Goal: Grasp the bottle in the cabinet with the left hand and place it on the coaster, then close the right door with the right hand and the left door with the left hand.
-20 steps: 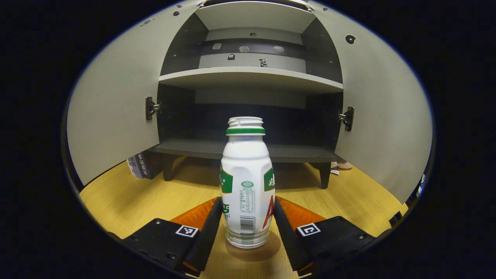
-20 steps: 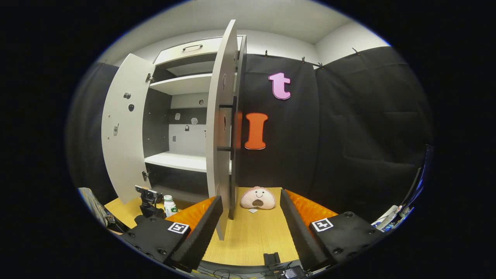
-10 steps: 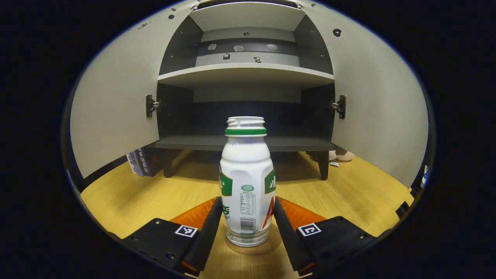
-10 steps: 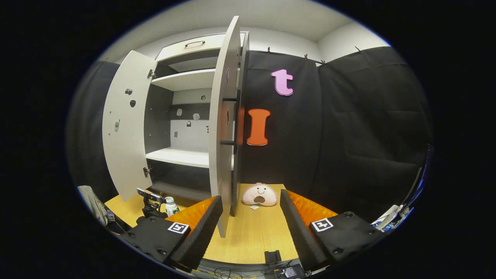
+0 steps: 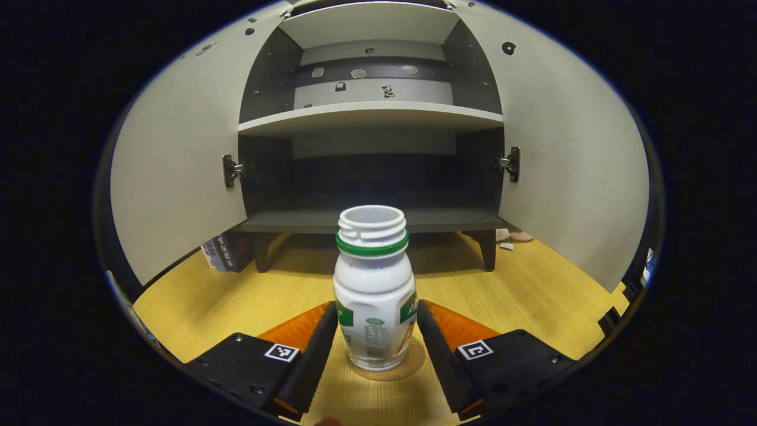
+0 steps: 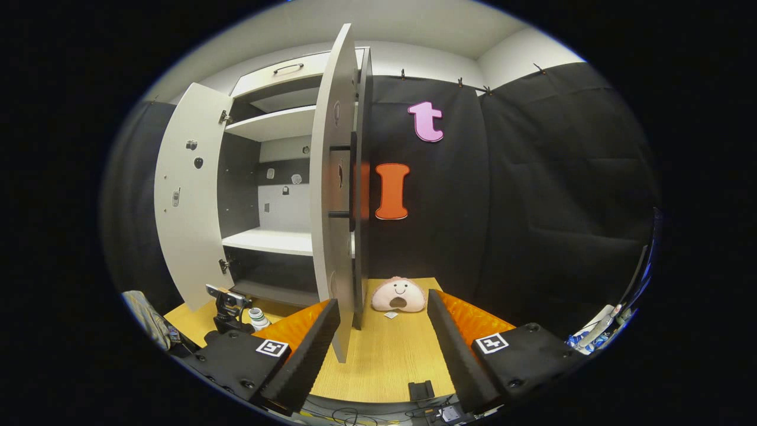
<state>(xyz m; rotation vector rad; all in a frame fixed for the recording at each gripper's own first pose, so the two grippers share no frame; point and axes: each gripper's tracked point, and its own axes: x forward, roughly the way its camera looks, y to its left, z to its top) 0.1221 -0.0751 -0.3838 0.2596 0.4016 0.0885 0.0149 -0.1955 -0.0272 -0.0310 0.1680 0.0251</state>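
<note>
The bottle [image 5: 374, 296] stands upright on the coaster [image 5: 408, 370], which it mostly hides, with the left tongs [image 5: 375, 346] close around it, contact unclear, while the right tongs [image 6: 383, 349] gape wide by the right door [image 6: 331, 195] edge.

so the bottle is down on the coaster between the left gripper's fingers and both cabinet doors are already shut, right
Not quite. The bottle does stand on the coaster between the left gripper's fingers, but the left gripper view shows both doors open: left door and right door.
</note>
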